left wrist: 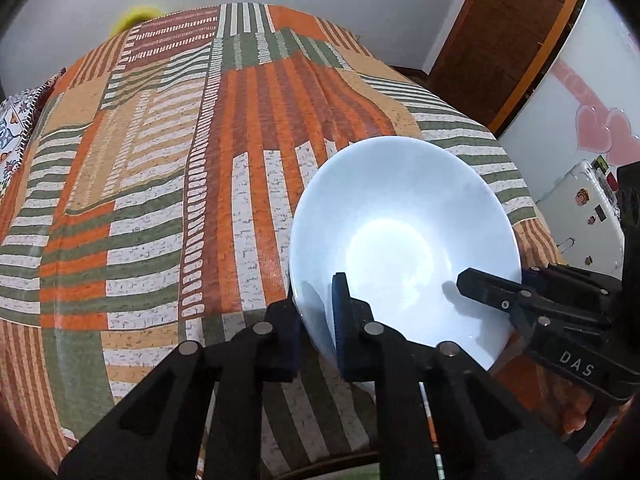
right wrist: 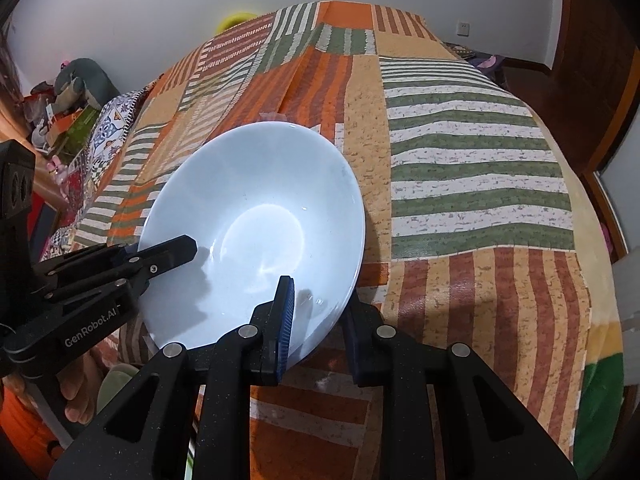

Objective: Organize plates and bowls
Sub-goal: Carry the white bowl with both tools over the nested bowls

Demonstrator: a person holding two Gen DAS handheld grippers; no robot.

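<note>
A wide white bowl [left wrist: 400, 208] is tilted above the striped tablecloth [left wrist: 160, 200], near the table's front edge. My left gripper [left wrist: 316, 314] is shut on its near-left rim, one blue pad inside the bowl and one outside. My right gripper [left wrist: 500, 292] comes in from the right and clamps the opposite rim. In the right wrist view the same bowl [right wrist: 260, 184] has my right gripper [right wrist: 320, 304] shut on its near-right rim. There my left gripper [right wrist: 160, 256] bites the left rim. The bowl holds nothing.
The cloth-covered table [right wrist: 460, 184] stretches away behind the bowl. A yellow object [right wrist: 236, 20] peeks over the far edge. A white fridge with stickers [left wrist: 588, 208] and a wooden door [left wrist: 500, 32] stand to the right. Clutter and a patterned cushion [right wrist: 108, 128] lie left.
</note>
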